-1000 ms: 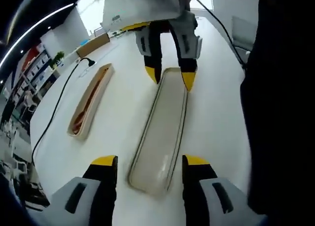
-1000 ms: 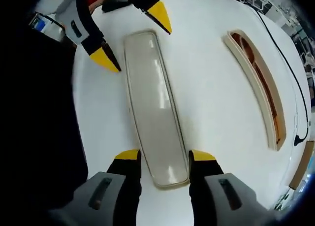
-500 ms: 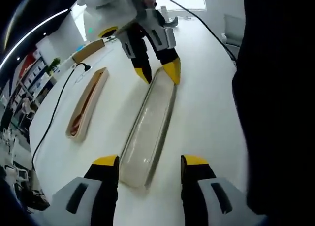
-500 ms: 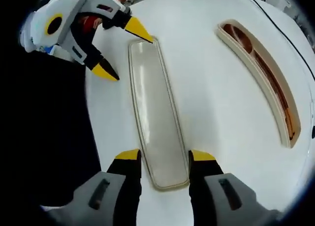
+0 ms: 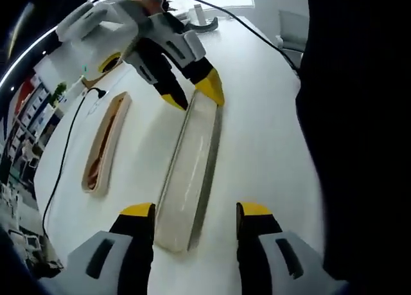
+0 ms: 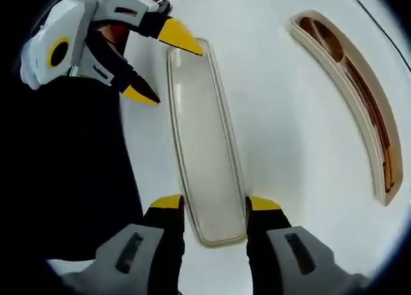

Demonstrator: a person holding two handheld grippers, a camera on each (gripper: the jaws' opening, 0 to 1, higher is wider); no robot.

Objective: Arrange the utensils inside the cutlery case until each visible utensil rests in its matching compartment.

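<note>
A long translucent case lid (image 5: 189,166) lies lengthwise between both grippers, its left edge raised off the white table (image 5: 270,147). My right gripper (image 6: 215,205) is shut on the near end of the lid (image 6: 202,141); seen from the left gripper view, this right gripper (image 5: 191,96) clamps the lid's far end. My left gripper (image 5: 196,211) is open, its jaws standing wide on either side of the other end. In the right gripper view the left gripper (image 6: 160,67) straddles that end. The beige case base (image 5: 103,144) with brown wooden utensils lies apart, the same base (image 6: 350,89) curving along the right.
A black cable (image 5: 64,160) runs along the table beyond the case base. The person's dark clothing (image 5: 359,147) stands along the table's edge. Shelving lies past the table's far left edge.
The lid has tipped up onto one long edge, turning with the right gripper that holds it. The left gripper's jaws stay wide around the other end.
</note>
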